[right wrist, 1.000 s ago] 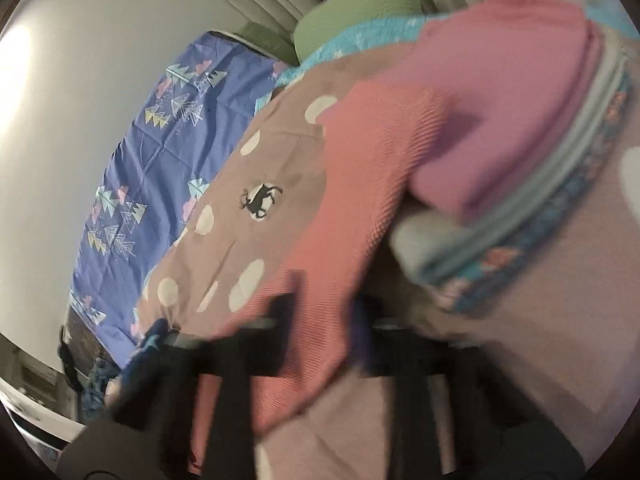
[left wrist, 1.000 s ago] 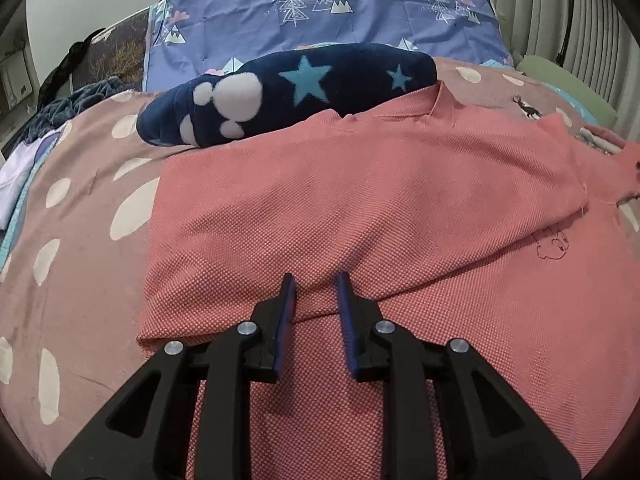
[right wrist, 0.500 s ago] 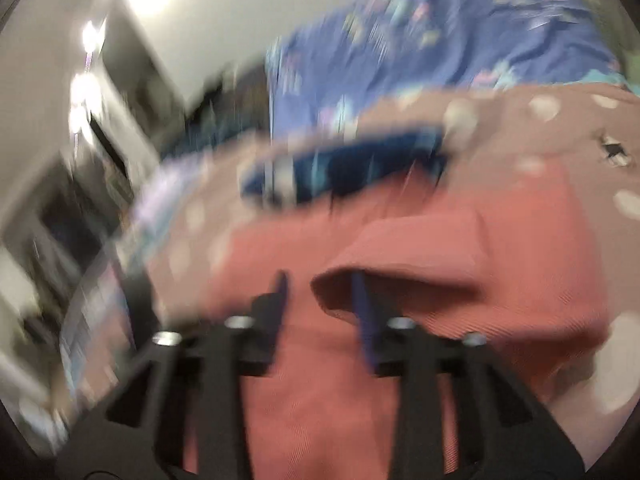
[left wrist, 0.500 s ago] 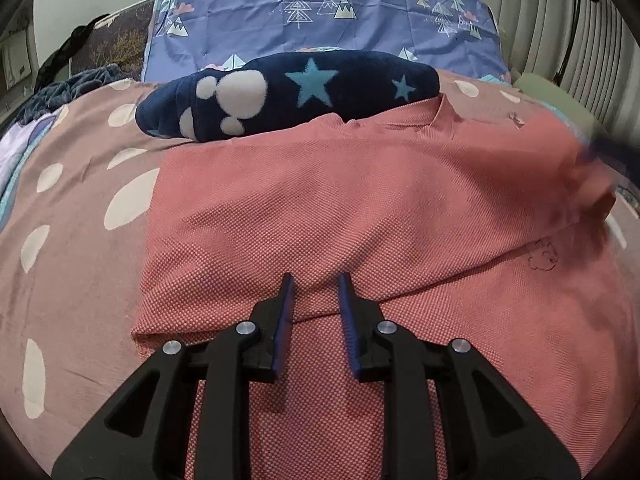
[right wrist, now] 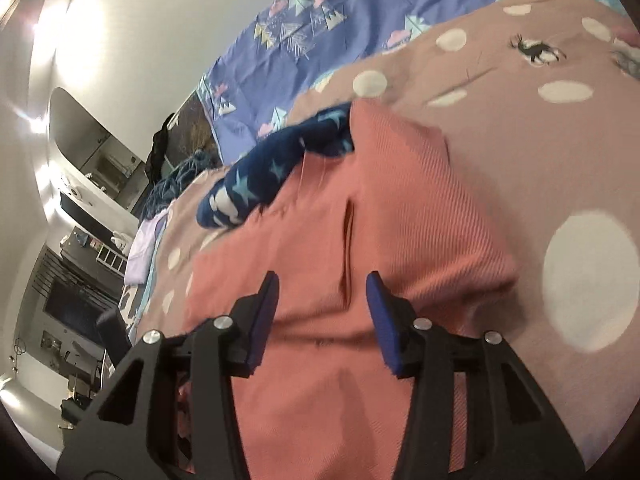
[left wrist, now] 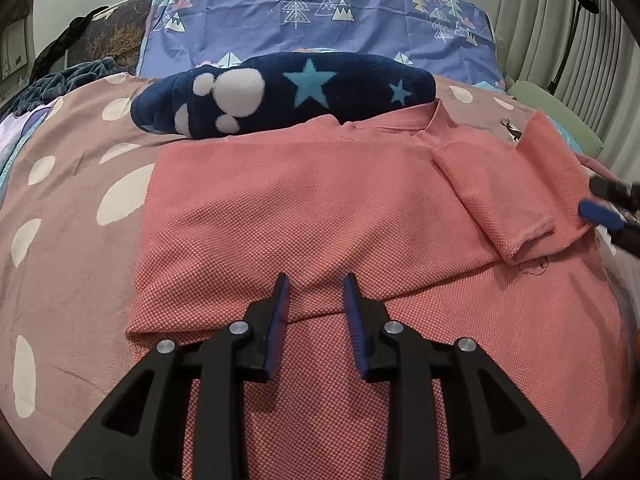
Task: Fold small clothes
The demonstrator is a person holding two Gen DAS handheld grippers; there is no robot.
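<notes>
The coral-pink waffle-knit shirt (left wrist: 320,216) lies spread flat on the bed's spotted mauve duvet (left wrist: 72,208), its collar end just touching a navy fleece blanket with stars (left wrist: 288,92) that sits bunched behind it. One side is already turned in over the body, and on the other side the sleeve (left wrist: 504,200) is laid inward across the chest, its cuff a little rumpled.

The left claw (left wrist: 316,284) hovers over the lower fold edge, its blue pads apart and easing wider, cloth beneath them but nothing pinched. The right claw (right wrist: 322,280) is also opening, its pads standing clear either side of a raised crease in the shirt, gripping nothing; from the left view it shows at the shirt's far edge (left wrist: 600,208).

This looks like a light, limp garment: the textured knit should give the pads decent bite, but it will sag and drag if lifted by a single layer. I'd judge the best holds to be the two corners of the hem end, pinching both layers together, so the bottom can be carried up toward the collar. The soft duvet under it may bunch along, so a shallow pinch seems wise
</notes>
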